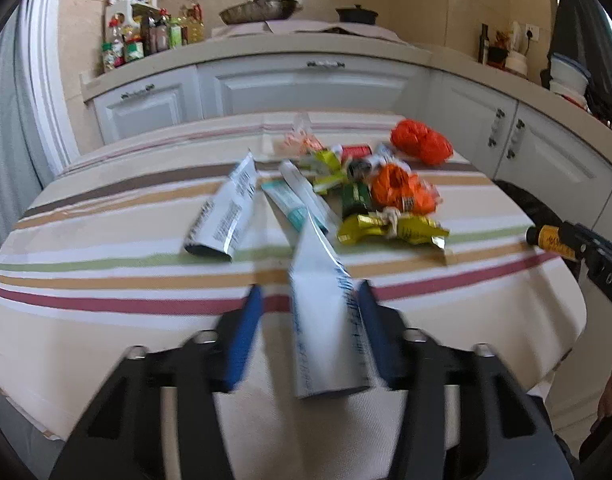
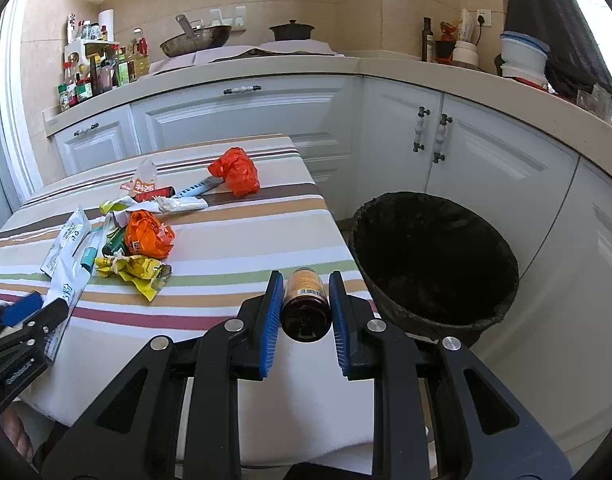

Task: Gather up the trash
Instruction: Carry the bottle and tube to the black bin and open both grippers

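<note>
Your right claw [image 2: 306,312] is clamped on a brown bottle [image 2: 306,304]; your left claw [image 1: 307,324] stands apart around a white packet [image 1: 325,320].

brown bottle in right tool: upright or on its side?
On its side. The brown bottle lies horizontal between the right tool's blue pads, base toward the camera, over the striped table's edge beside the black bin.

Table [image 2: 226,248]: centre-left of frame.
Wrappers [image 2: 134,240]: on table, left part.
Bin [image 2: 433,264]: right of table, on floor.
Counter [image 2: 345,68]: behind both.
</note>
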The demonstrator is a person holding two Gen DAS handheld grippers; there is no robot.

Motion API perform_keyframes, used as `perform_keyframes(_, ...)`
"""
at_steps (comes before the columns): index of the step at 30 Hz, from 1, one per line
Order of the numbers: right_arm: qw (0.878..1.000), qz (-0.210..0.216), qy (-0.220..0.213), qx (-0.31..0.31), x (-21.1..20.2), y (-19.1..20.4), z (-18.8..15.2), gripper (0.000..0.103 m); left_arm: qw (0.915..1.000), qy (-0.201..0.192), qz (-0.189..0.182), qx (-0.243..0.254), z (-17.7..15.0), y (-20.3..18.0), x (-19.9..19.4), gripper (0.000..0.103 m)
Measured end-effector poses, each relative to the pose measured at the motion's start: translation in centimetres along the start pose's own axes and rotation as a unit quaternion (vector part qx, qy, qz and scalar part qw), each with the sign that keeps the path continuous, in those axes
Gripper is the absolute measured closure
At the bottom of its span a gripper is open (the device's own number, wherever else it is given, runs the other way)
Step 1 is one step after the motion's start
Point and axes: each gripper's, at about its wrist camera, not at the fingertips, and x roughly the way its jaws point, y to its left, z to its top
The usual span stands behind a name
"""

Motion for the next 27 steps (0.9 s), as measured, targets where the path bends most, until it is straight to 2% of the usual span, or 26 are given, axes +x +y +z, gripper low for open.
perform_keyframes(5, 1.000, -0.002, -0.004, 0.003, -0.4, -0.2, -0.2, 0.080, 1.0000, -0.010, 0.000, 0.000, -0.2, 0.2, -0.4, 0.081)
perform_keyframes(10, 1.000, -0.003, -0.019, 0.003, -1.1, -0.3, 0.3, 0.080, 0.9993, -0.036, -0.004, 0.014, 0.4, -0.3, -2.3, 0.082)
perform_keyframes(15, 0.999, -0.008, -0.039, 0.015, -2.1, -1.3, 1.5, 0.080, 0.9967, -0.071, -0.029, 0.025, 3.0, -1.8, -4.1, 0.082)
perform_keyframes(21, 0.996, -0.034, -0.073, 0.024, -2.5, -3.8, 4.1, 0.080, 0.9929, -0.074, -0.089, 0.027, 7.2, -5.6, -2.4, 0.082)
perform_keyframes(27, 0.993, -0.066, -0.087, 0.046, -0.6, -8.1, 6.3, 0.080, 0.9857, -0.085, -0.129, 0.067, 10.7, -12.1, 0.0, 0.082)
